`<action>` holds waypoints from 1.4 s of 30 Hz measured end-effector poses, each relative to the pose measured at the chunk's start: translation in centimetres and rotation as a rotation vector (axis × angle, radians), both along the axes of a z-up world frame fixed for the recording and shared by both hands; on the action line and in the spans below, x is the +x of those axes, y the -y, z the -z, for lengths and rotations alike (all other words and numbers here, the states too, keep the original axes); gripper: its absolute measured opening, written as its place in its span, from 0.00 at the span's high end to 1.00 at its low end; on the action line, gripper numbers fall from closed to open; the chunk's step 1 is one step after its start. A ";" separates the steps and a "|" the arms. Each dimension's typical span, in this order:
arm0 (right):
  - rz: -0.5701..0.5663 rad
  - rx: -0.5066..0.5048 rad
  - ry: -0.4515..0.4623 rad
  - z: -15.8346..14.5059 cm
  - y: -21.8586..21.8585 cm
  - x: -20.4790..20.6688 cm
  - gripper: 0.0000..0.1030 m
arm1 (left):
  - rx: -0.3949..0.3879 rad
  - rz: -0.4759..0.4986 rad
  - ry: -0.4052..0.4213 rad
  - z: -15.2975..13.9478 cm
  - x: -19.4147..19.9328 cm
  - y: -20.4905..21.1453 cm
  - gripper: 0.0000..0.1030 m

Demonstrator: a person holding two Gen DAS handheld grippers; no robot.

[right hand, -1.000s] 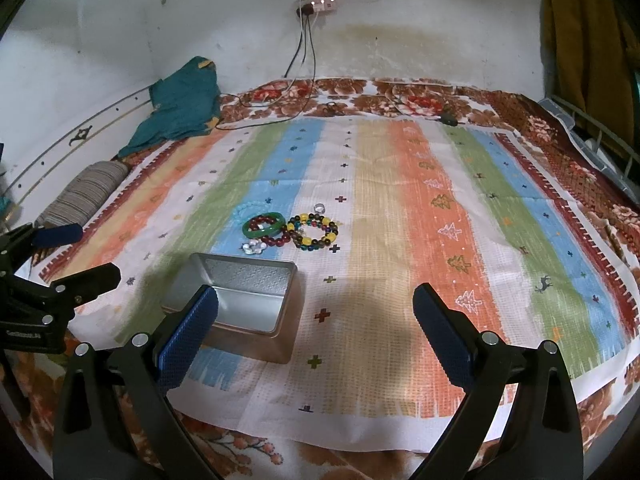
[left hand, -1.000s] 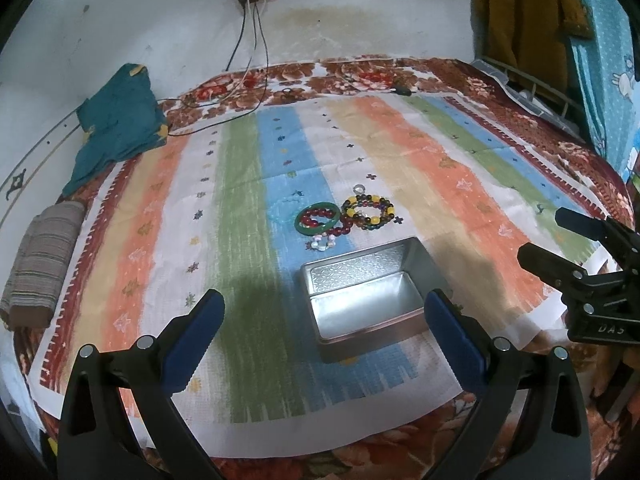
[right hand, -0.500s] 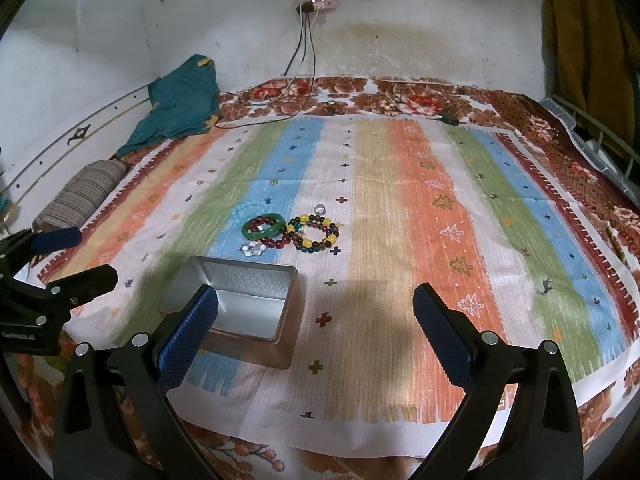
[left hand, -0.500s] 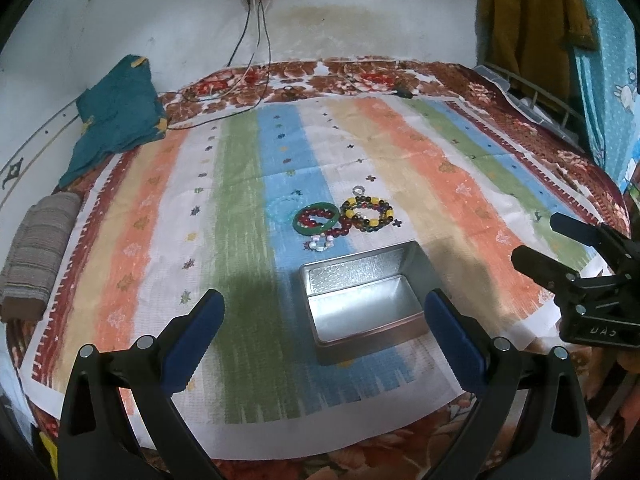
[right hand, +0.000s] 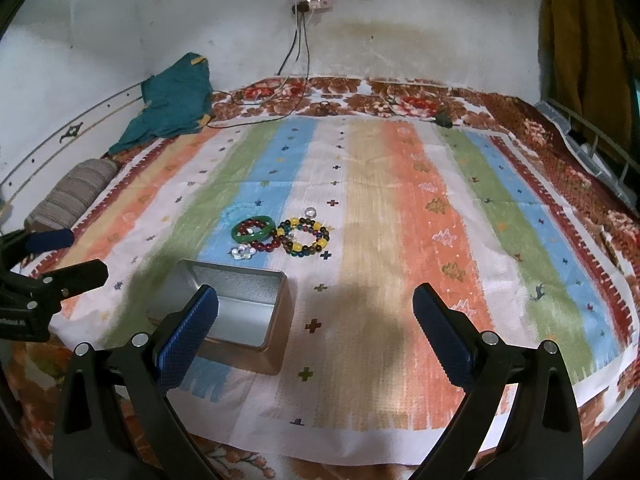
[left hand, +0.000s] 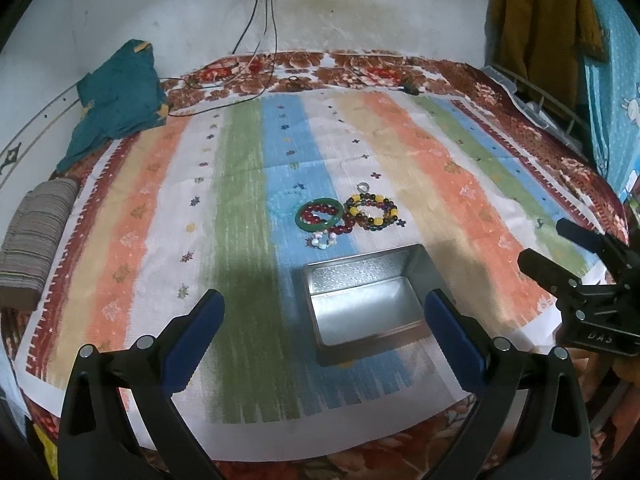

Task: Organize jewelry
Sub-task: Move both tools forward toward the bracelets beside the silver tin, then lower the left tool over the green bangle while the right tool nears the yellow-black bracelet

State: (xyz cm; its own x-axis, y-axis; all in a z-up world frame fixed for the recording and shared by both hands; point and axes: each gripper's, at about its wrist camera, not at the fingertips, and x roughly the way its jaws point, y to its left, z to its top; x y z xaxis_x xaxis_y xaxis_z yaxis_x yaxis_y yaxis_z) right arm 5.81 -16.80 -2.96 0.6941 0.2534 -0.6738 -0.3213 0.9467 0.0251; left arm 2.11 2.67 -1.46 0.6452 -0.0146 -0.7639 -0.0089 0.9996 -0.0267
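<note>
Left wrist view: the striped cloth covers the bed. The open metal tin sits lower centre, empty. Bracelets cluster just above it at frame centre. The left gripper and right gripper hover low, jaws spread, holding nothing. Since the earlier frame both views have barely shifted; the jewelry is unmoved.

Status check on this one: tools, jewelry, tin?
Left tool open, empty. Right tool open, empty. Bracelets clustered on cloth beyond open tin, none inside. Nothing blocking.
</note>
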 end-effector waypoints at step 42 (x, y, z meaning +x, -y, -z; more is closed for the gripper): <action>0.061 0.045 -0.134 1.2 -0.5 8.3 0.04 | -0.021 -0.101 -0.110 1.3 8.4 -2.9 0.05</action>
